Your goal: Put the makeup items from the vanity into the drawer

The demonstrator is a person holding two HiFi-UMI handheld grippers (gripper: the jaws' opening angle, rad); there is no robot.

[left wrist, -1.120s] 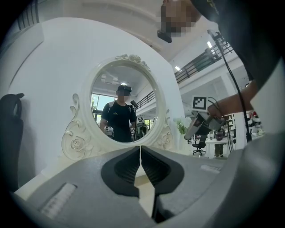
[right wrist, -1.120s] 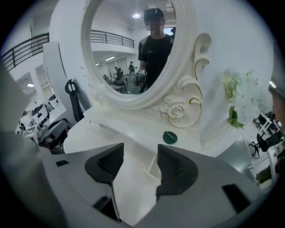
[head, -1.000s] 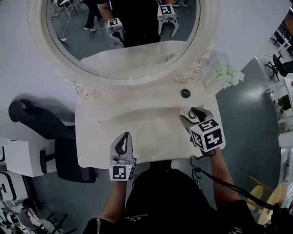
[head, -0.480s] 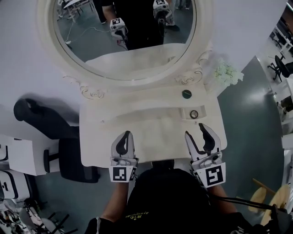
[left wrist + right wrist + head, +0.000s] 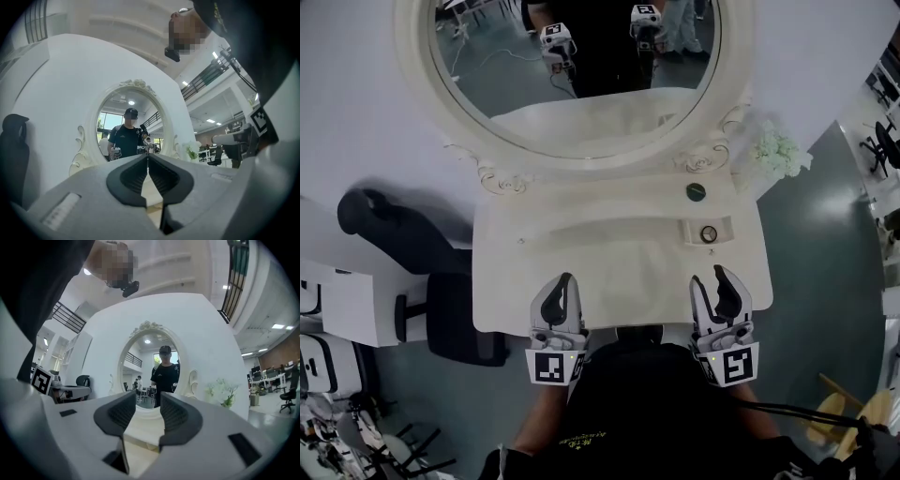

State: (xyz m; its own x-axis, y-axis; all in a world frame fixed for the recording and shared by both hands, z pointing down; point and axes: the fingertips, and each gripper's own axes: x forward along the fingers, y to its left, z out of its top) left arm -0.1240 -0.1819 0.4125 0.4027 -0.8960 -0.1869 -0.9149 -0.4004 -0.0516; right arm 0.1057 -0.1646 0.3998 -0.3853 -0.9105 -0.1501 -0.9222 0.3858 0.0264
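Both grippers hang empty over the vanity's (image 5: 609, 258) near edge, the left (image 5: 565, 278) pressed together, the right (image 5: 720, 274) closing on nothing, with a round item (image 5: 708, 233) in the open drawer (image 5: 687, 230) ahead, a green item (image 5: 696, 192) beyond it near the mirror (image 5: 581, 66), flowers (image 5: 778, 150) at the right and a chair (image 5: 394, 244) at the left.

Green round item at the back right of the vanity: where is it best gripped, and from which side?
Probably across its round rim, from above. The green round item looks like a low disc lying flat on the vanity, so its opposite edges offer the only hold. The mirror frame stands close behind it, which crowds a level approach.
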